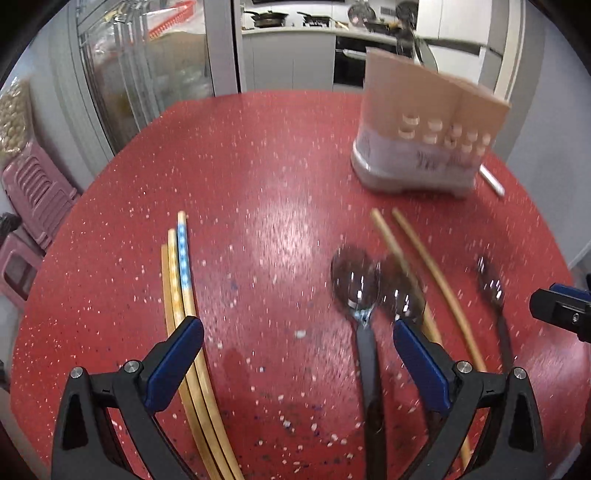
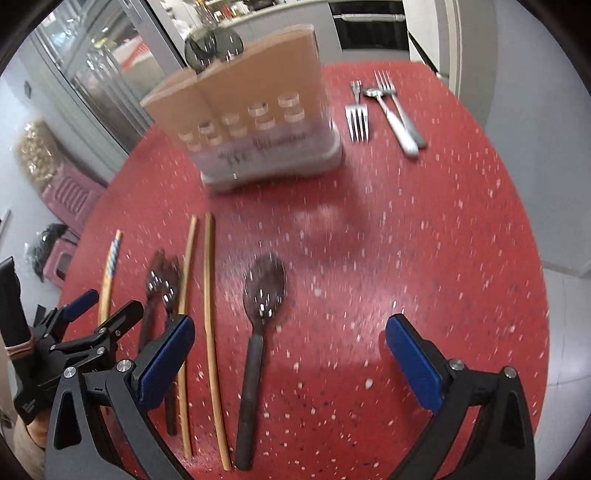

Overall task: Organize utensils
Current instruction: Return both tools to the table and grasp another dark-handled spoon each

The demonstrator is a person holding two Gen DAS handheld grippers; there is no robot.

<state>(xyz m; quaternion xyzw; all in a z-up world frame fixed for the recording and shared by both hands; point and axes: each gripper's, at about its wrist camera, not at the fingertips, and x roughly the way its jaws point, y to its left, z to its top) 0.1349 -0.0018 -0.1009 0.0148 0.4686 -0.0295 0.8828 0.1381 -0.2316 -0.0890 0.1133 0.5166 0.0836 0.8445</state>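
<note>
red table (image 2: 443,258) holds three spoons (image 2: 264,284), five chopsticks (image 2: 210,295); both grippers' fingers (image 1: 421,354) spread, empty.

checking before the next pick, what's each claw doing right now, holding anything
left claw: open wide, holding nothing, above the red speckled table.
right claw: open wide, holding nothing.

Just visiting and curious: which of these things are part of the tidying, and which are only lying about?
Part of the job:
- tan perforated utensil holder
- black-handled spoon
- plain wooden chopsticks
- patterned wooden chopsticks
- silver forks and spoon

Just lying about:
- pink plastic stools
- pans on the far counter
</note>
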